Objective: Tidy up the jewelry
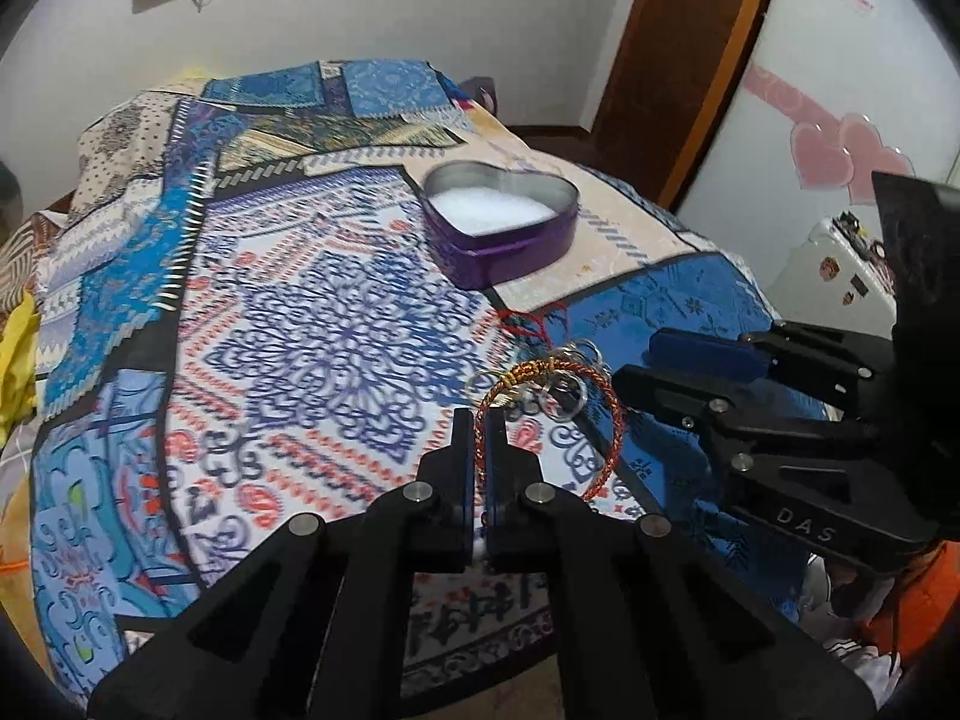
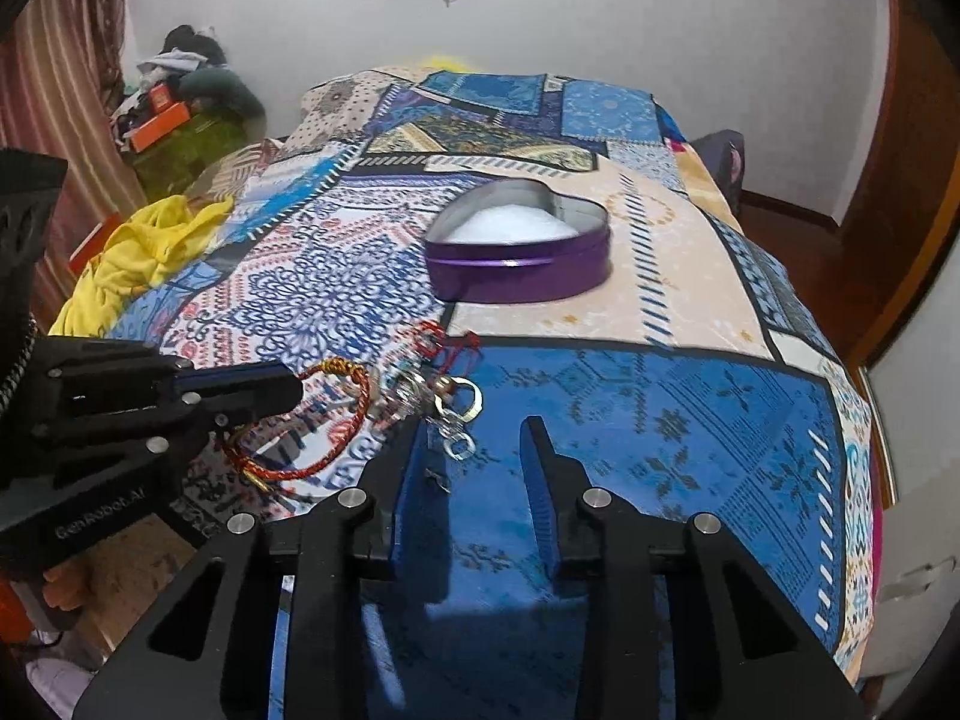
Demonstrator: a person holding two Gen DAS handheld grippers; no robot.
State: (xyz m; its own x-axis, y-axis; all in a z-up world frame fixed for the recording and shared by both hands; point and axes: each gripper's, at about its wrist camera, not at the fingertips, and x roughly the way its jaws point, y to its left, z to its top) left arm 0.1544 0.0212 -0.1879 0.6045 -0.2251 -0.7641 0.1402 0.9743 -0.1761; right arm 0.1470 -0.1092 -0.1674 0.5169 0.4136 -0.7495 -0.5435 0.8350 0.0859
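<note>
My left gripper (image 1: 479,420) is shut on a red and gold braided bracelet (image 1: 606,408), lifted a little above the patterned cloth; it also shows in the right wrist view (image 2: 336,444). Silver rings and a chain (image 2: 447,408) lie in a small pile beside it, with a red cord piece (image 2: 435,339) behind. My right gripper (image 2: 480,426) is open and empty, just in front of the silver pile. A purple heart-shaped tin (image 1: 501,225) with white padding stands open farther back; it shows in the right wrist view too (image 2: 519,252).
A patchwork blue cloth (image 2: 660,420) covers the table. A yellow garment (image 2: 138,252) lies at its left edge. A wooden door frame (image 1: 678,60) and a white fridge (image 1: 840,90) stand to the right.
</note>
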